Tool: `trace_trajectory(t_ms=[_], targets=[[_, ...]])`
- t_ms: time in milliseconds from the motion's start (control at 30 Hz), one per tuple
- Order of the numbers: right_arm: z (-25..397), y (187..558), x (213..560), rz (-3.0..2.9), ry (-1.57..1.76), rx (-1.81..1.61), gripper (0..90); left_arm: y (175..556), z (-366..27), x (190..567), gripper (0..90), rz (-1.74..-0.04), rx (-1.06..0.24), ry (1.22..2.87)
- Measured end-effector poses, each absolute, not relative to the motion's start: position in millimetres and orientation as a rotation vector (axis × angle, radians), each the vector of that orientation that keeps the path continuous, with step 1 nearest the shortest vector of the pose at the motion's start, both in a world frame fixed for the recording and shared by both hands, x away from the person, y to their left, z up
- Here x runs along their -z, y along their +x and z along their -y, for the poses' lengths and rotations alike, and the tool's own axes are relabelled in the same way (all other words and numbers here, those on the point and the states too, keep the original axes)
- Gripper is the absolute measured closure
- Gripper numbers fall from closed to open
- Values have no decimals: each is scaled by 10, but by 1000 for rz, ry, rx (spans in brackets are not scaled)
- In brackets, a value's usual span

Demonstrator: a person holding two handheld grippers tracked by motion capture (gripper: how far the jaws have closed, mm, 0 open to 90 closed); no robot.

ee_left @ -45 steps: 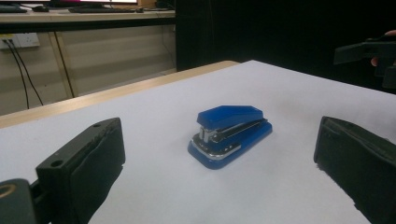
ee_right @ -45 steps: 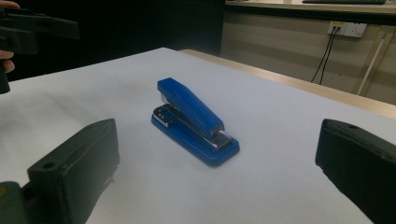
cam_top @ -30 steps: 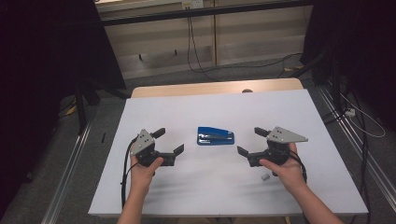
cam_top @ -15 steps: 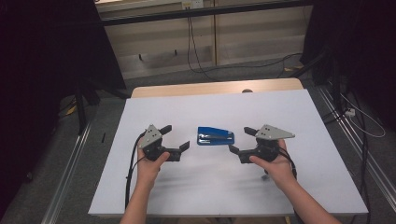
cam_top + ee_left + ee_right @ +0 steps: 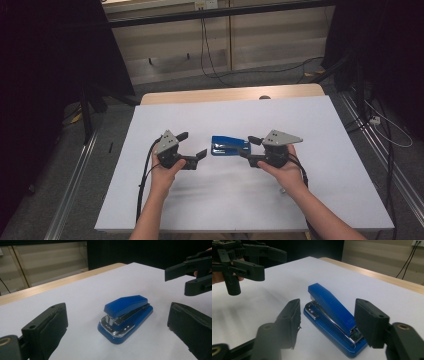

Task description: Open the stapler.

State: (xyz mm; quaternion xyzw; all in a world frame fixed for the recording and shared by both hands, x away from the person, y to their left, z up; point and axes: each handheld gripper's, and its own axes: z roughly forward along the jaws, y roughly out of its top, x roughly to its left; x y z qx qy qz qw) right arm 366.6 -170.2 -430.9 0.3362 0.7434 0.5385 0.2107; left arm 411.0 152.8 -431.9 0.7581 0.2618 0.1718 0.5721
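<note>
A blue stapler (image 5: pixel 230 145) lies flat in the middle of the white table (image 5: pixel 225 200), metal nose to the left. My left gripper (image 5: pixel 192 144) is open just left of it, a short gap off; in the left gripper view the stapler (image 5: pixel 126 316) sits ahead of the spread jaws. My right gripper (image 5: pixel 248 148) is open at the stapler's right end. In the right gripper view the hinge end of the stapler (image 5: pixel 334 315) reaches in between the jaws, and I cannot tell whether they touch it. Each gripper view shows the other gripper beyond, the right gripper (image 5: pixel 197 272) and the left gripper (image 5: pixel 249 260).
A bare wooden strip (image 5: pixel 230 94) runs along the table's far edge. Cables (image 5: pixel 210 60) lie on the floor behind it, and metal rails (image 5: pixel 75 185) flank the table. A cable trails from each gripper toward the front edge.
Both grippers have moved inward toward the stapler, the left from the left and the right from the right. The stapler has not moved.
</note>
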Motion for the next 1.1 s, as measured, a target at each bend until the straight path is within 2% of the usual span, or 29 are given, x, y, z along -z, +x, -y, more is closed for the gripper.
trace_trajectory(t_ms=[33, 133, 233, 367, 633, 967, 1100], targets=[[1693, 3689, 4317, -2075, 929, -1485, 456, 4123, -1520, 4327, 31, -615, -404, 1778], [1685, 3709, 4326, -2084, 923, -1472, 487, 4159, -1509, 4354, 32, -629, -395, 1775], [1672, 3747, 4344, -2108, 916, -1461, 586, 4196, -1503, 4377, 35, -648, -385, 1766], [1652, 3777, 4354, -2123, 906, -1453, 632, 4230, -1480, 4375, 38, -661, -360, 1778], [1564, 3860, 4355, -2166, 872, -1443, 783, 4307, -1388, 4362, 39, -663, -356, 1772], [1479, 3953, 4398, -2227, 841, -1413, 900, 4413, -1285, 4348, 37, -662, -335, 1804], [1443, 3990, 4400, -2243, 832, -1407, 900, 4476, -1258, 4355, 37, -683, -330, 1817]])
